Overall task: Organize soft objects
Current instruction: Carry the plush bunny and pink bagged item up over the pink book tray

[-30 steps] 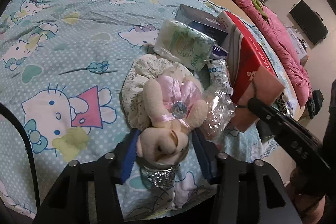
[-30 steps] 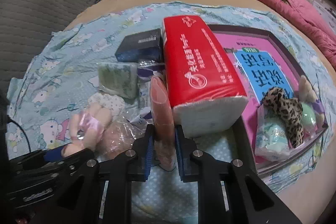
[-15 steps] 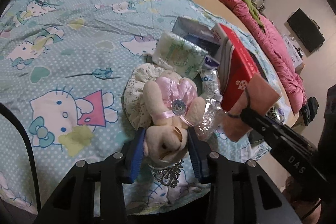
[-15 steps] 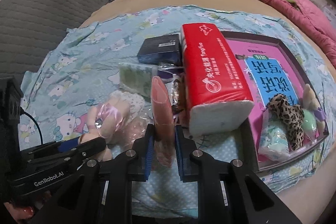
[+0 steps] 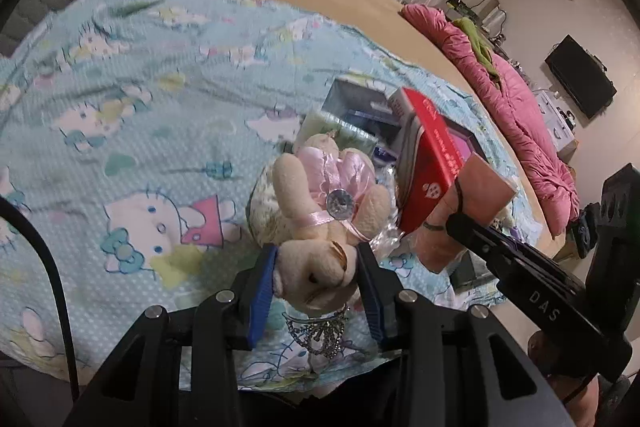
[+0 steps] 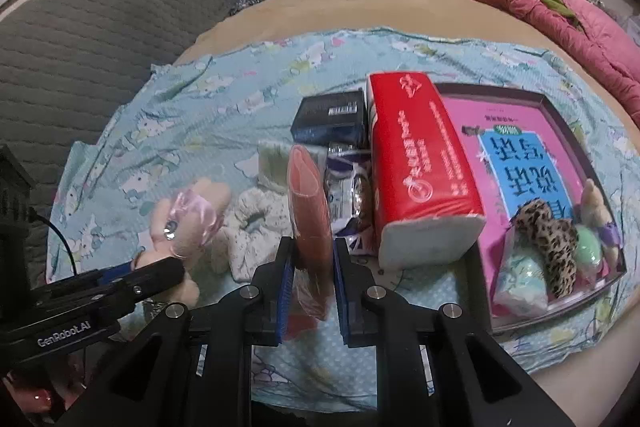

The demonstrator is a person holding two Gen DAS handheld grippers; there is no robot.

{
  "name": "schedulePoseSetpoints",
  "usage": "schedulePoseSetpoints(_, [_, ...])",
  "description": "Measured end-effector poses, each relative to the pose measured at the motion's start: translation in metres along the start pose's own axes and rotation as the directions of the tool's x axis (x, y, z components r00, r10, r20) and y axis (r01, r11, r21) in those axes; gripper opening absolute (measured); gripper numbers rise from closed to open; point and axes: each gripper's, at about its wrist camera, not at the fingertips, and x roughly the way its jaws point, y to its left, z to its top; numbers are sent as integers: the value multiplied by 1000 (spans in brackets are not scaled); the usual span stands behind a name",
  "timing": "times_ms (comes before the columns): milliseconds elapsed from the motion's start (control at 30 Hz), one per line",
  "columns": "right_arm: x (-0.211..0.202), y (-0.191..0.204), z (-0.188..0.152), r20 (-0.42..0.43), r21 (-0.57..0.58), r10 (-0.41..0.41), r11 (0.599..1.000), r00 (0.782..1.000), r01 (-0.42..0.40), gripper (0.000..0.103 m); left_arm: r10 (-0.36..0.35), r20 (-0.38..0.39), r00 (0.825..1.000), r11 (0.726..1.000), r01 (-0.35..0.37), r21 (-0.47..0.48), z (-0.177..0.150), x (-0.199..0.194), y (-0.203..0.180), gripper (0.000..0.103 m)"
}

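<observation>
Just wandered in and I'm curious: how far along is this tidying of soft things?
Partly done. The tray already holds a leopard scrunchie, a green ball and a wrapped pack. In hand: the left gripper grips a plush bear, the right gripper a pink pad. Still on the blanket: a floral scrunchie, a red tissue pack and small packets.

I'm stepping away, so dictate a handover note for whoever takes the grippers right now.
Left gripper: shut on the plush bear, lifted off the blue sheet.
Right gripper: shut on the pink pack.
Done: leopard scrunchie and a few small soft items sit in the pink tray.
Left: the two held things, plus the red tissue pack, floral cloth and green-white pack beside the tray.
</observation>
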Motion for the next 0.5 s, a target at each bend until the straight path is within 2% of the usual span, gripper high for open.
schedulePoseSetpoints(267, [-25, -9, 14, 44, 34, 28, 999, 999, -29, 19, 1, 55, 999, 1000, -1, 7, 9, -32, -16, 40])
schedulePoseSetpoints(500, [-45, -17, 21, 77, 45, 41, 998, 996, -45, 19, 7, 86, 996, 998, -13, 67, 14, -49, -47, 40])
